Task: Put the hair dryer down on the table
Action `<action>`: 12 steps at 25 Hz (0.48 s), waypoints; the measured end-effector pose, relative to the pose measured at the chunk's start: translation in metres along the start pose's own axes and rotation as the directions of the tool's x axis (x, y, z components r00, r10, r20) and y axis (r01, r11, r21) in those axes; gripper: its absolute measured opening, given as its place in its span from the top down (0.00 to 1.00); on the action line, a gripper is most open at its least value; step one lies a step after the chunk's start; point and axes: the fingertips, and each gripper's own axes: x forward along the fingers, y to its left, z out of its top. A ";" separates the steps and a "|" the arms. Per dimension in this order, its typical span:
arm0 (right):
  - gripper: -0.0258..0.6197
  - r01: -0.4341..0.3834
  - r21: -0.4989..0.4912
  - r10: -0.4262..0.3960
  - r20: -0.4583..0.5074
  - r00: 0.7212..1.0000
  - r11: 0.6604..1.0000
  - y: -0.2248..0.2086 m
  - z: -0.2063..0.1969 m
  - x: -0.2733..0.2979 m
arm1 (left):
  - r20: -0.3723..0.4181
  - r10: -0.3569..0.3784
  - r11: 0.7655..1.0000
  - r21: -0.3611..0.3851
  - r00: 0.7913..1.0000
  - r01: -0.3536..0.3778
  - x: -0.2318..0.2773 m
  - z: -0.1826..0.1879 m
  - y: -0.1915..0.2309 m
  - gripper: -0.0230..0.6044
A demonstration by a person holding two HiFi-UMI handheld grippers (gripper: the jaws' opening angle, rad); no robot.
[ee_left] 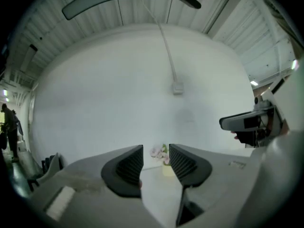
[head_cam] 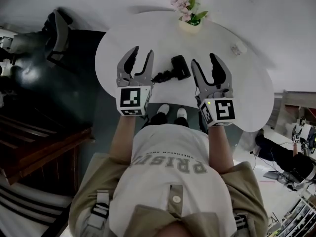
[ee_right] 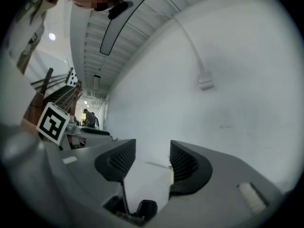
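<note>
Head view: the hair dryer, black, lies on the round white tabletop, between the two tools and touched by neither. Its cord end trails toward the left hand-held gripper. We see that gripper's jaws standing apart with a moderate gap. In the left gripper view only the bare tabletop and the distant flower pot show through the gap, with nothing gripped. The right hand-held gripper sits just right of the hair dryer. In the right gripper view its jaws are likewise parted and empty, with the white tabletop visible between the ribbed pads. Both tools are held above the near edge of the tabletop. The flower pot stands at the far edge, and a small white object lies to the right of it. Shoes show below the near edge.
</note>
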 end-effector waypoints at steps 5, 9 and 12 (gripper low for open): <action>0.80 0.054 -0.109 -0.052 0.022 0.998 0.993 0.005 0.011 -0.006 | 0.088 0.042 0.998 -0.042 0.995 -0.038 -0.010 0.010 0.004 0.76; 0.95 0.084 -0.105 -0.082 0.023 0.996 0.991 0.002 0.013 -0.003 | 0.139 0.049 0.998 -0.053 0.989 -0.042 -0.016 0.019 0.004 0.80; 0.95 0.090 -0.091 -0.088 0.026 0.996 0.992 0.001 0.013 -0.003 | 0.149 0.062 0.998 -0.036 0.987 -0.058 -0.020 0.019 0.006 0.93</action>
